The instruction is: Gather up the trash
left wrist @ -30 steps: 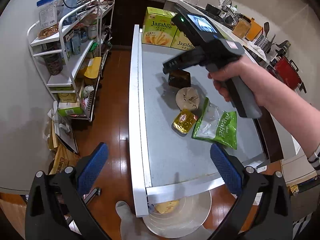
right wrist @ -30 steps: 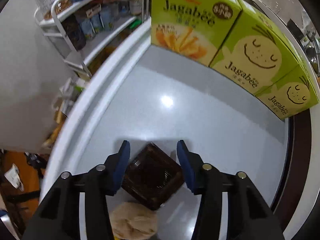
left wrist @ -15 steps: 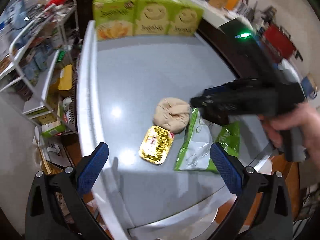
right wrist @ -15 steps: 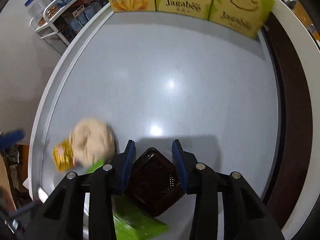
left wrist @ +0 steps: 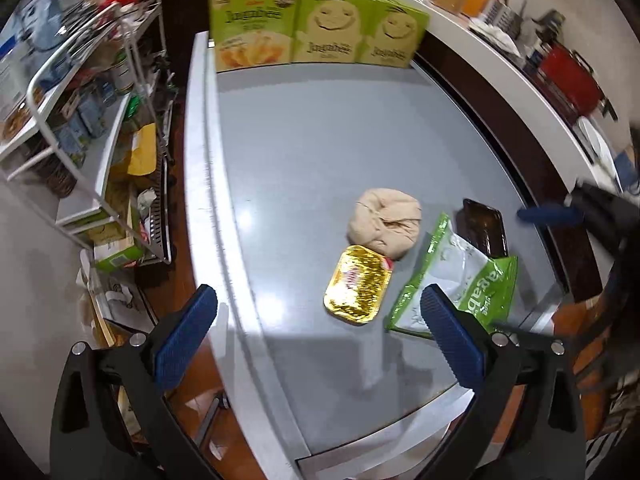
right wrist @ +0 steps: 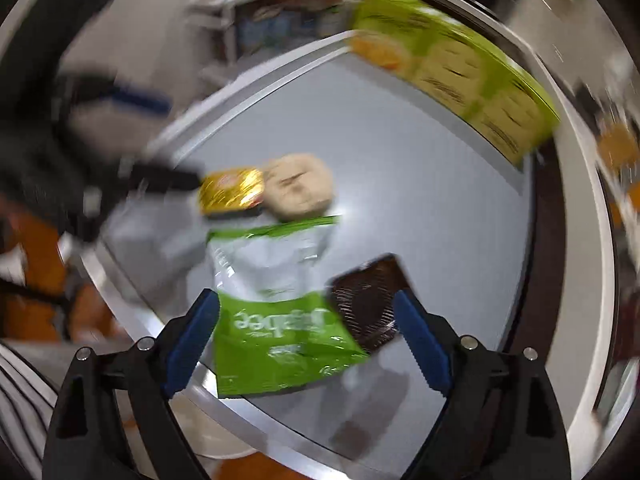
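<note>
Between your right gripper's (right wrist: 307, 338) blue pads lie the green snack bag (right wrist: 276, 320) and, against its right edge, the dark brown plastic tray (right wrist: 366, 306); the jaws are opening and neither pad presses on anything. The tray rests on the grey table (left wrist: 320, 152) with the bag's corner lapping it. Your left gripper (left wrist: 316, 334) hangs spread wide over the table's near-left edge, empty.

A little further in, the gold foil wrapper (left wrist: 357, 290) sits touching the crumpled beige paper wad (left wrist: 385, 224), both just left of the bag. So all four pieces of trash are bunched at the near-right part of the table. At the far end stand the three yellow-green snack boxes (left wrist: 316, 32), well apart from the pile.

The risks, as I judge them:
- The bag and tray lie close to the near table edge. A sweeping pass could push either one off.
- With the bag overlapping the tray, closing on one may drag the other along or give a slipping hold on the slick film.
- The right wrist view is heavily blurred, so aim there is uncertain.
- Your two grippers are near each other over the pile and could collide.
</note>
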